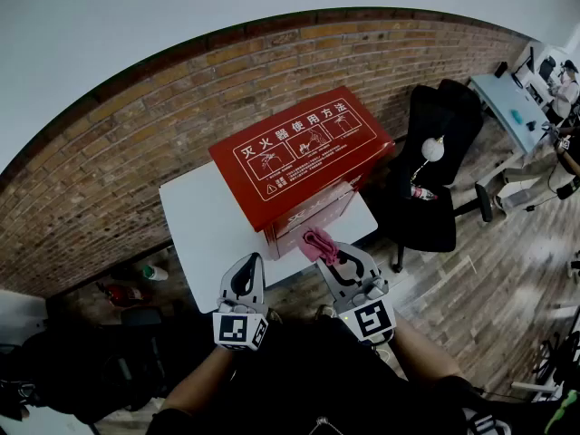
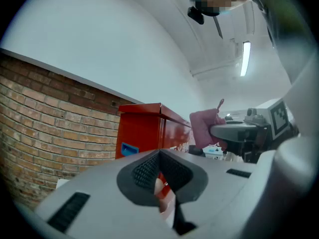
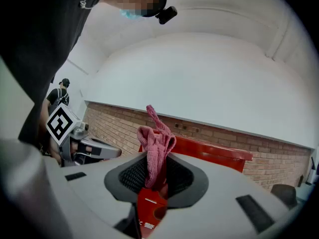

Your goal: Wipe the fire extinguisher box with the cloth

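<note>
The red fire extinguisher box [image 1: 299,152] with white instruction print on its lid stands on a small white table [image 1: 204,225] against the brick wall. My right gripper [image 1: 331,252] is shut on a bunched pink cloth [image 1: 317,241], held just off the box's lower front corner. In the right gripper view the cloth [image 3: 157,143] sticks up from the gripper [image 3: 157,176], with the box [image 3: 214,153] behind. My left gripper [image 1: 249,263] is shut and empty at the table's front edge, left of the box. In the left gripper view, the box [image 2: 142,131] rises ahead and the cloth [image 2: 204,128] is at the right.
A black office chair [image 1: 435,161] stands right of the table on the wooden floor. The brick wall [image 1: 118,143] runs behind the table. Bottles and clutter [image 1: 145,275] lie on the floor at the left. A desk [image 1: 512,107] with a seated person is at the far right.
</note>
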A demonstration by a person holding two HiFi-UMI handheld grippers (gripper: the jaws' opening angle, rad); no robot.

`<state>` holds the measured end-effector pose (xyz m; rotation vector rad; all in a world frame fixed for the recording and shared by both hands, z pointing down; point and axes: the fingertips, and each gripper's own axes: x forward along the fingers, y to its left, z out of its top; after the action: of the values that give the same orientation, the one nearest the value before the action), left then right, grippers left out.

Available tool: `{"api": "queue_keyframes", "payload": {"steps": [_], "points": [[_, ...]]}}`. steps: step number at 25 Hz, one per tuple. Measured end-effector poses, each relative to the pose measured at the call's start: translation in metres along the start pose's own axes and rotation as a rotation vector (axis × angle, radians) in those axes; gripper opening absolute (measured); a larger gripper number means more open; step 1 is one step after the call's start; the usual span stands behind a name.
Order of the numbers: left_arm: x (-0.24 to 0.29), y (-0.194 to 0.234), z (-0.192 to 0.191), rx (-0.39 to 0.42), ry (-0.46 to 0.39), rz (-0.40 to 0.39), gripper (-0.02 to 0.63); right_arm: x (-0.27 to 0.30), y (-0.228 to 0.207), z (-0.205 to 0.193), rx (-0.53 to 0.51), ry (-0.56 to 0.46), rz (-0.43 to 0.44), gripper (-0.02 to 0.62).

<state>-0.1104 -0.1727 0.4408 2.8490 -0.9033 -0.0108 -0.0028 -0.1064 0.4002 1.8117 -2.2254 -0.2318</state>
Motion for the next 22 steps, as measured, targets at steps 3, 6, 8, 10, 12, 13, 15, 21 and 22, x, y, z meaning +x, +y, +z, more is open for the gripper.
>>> {"api": "queue_keyframes", "payload": {"steps": [3,6,8,10,12,13,15,21,22], "points": [[-0.002,0.002,-0.003,-0.009,0.004,0.025,0.034,0.001,-0.002,-0.001,-0.037,0.007,-0.003,0.100],[-0.005,0.005,-0.003,-0.016,0.005,0.046,0.034,0.004,0.000,0.001,-0.083,0.005,0.001,0.100],[-0.007,0.006,-0.003,-0.019,0.002,0.062,0.034,0.007,0.003,0.002,-0.120,0.004,0.012,0.100],[-0.010,0.008,-0.005,-0.004,0.006,0.073,0.034,0.011,0.005,0.004,-0.189,0.002,0.021,0.100],[-0.014,0.010,-0.008,0.000,0.016,0.085,0.034,0.016,0.007,0.008,-0.235,-0.005,0.029,0.100],[-0.016,0.011,-0.010,-0.004,0.021,0.095,0.034,0.018,0.008,0.010,-0.203,-0.023,0.043,0.100],[-0.019,0.015,-0.011,-0.009,0.023,0.113,0.034,0.020,0.010,0.015,-0.025,-0.065,0.092,0.100],[-0.029,0.020,-0.012,-0.018,0.022,0.145,0.034,0.026,0.021,0.004,-0.078,0.017,0.096,0.100],[-0.031,0.021,-0.013,-0.018,0.025,0.147,0.034,0.029,0.024,0.004,-0.207,0.035,0.064,0.100]]}}
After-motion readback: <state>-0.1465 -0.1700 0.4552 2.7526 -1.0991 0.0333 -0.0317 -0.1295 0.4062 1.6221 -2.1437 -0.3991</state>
